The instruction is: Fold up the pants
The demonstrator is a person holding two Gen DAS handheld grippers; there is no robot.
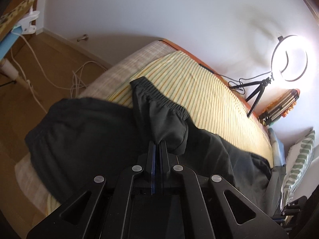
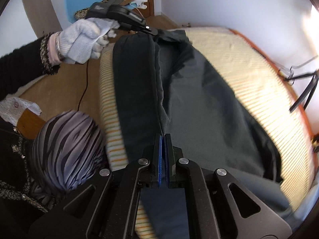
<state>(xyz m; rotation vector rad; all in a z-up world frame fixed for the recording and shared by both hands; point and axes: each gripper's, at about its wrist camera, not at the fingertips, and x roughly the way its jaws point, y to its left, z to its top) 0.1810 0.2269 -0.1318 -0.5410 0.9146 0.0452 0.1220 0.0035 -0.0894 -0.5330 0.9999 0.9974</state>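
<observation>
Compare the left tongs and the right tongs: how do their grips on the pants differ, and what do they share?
The left tongs pinch the pants near the gathered elastic waistband; the right tongs pinch a long seamed edge of a leg. The left pads look dark with a thin blue edge; the right pads show bright blue. Both are shut on the dark fabric over the striped bed.

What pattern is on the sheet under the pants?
The bed sheet is pale yellow with thin stripes, clearest in the left wrist view, under the dark pants.

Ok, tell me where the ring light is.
In the left wrist view the ring light stands lit on its small tripod at the upper right, against the wall just beyond the striped bed's far edge.
</observation>
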